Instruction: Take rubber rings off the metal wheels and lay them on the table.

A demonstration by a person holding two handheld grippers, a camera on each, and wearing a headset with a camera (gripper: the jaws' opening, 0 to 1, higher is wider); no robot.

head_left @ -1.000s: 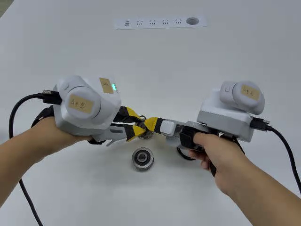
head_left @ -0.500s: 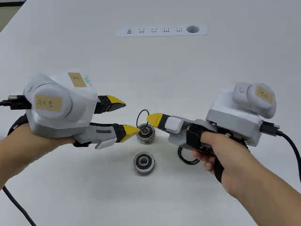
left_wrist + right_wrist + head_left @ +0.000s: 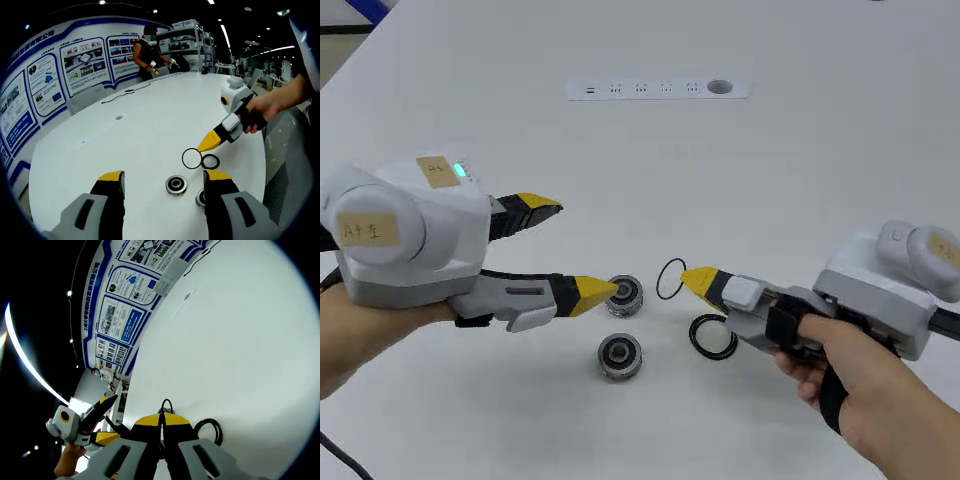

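Observation:
Two metal wheels stand on the white table, one (image 3: pixel 625 293) just off my left gripper's lower jaw tip, the other (image 3: pixel 619 355) nearer me. My left gripper (image 3: pixel 565 248) is open and holds nothing; in its own view (image 3: pixel 162 175) one wheel (image 3: pixel 176 184) lies between the jaws and the second (image 3: pixel 201 196) peeks from behind the right jaw. My right gripper (image 3: pixel 692 277) is shut on a thin black rubber ring (image 3: pixel 670 278), held just right of the far wheel. A thicker black ring (image 3: pixel 713 336) lies flat on the table beneath it. The right gripper view shows the shut jaws pinching the thin ring (image 3: pixel 166 405).
A white power strip (image 3: pixel 660 89) lies at the far side of the table. In the left gripper view, a person stands at the table's far end and other workbenches fill the room behind.
My left gripper has opened and drawn back to the left off the far wheel. My right gripper has pulled away to the right with the thin ring in it.

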